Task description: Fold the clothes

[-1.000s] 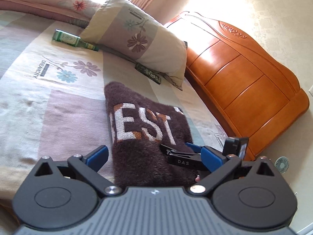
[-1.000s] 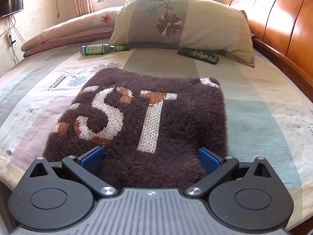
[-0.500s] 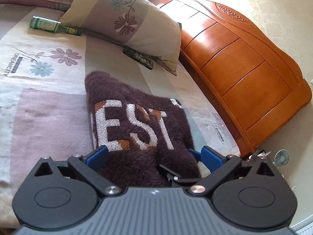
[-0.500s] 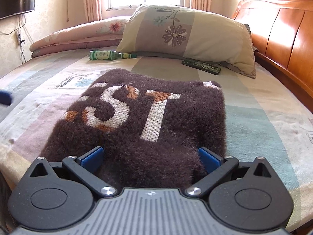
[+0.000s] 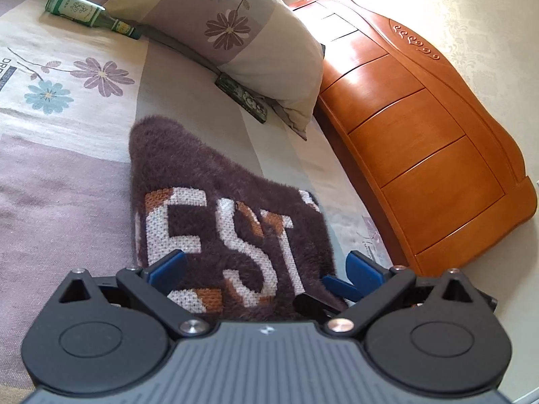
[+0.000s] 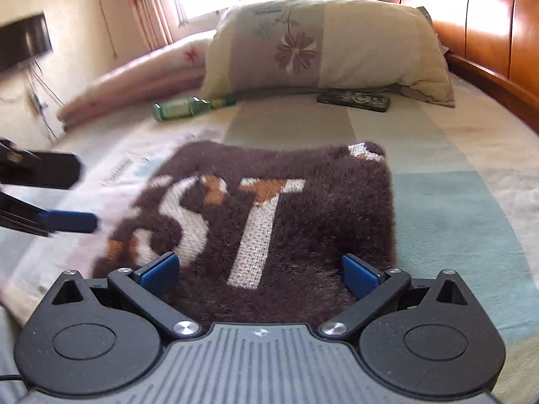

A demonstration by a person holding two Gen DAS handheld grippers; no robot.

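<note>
A folded brown fuzzy sweater (image 5: 215, 181) with white and orange letters lies flat on the bed (image 5: 60, 181). My left gripper (image 5: 266, 269) hovers open over the sweater's near edge, its blue fingers wide apart and holding nothing. My right gripper (image 6: 259, 272) is also open over the near edge of the sweater (image 6: 303, 222), with the letter T between its fingers. The right gripper's blue fingertip (image 5: 338, 288) pokes in at the sweater's near right corner. The left gripper's blurred blue finger (image 6: 70, 221) shows at the left edge of the right wrist view, beside the sweater.
A flowered pillow (image 5: 235, 33) leans at the head of the bed beside the wooden headboard (image 5: 421, 141). A green bottle (image 5: 84, 13) and a dark flat case (image 5: 241, 96) lie near the pillow. A folded quilt (image 6: 134, 84) lies beyond the bottle. A television (image 6: 23, 40) hangs on the left wall.
The left gripper has moved closer over the sweater and now shows in the right wrist view. The right gripper's view has shifted and tilted slightly. Both stay open.
</note>
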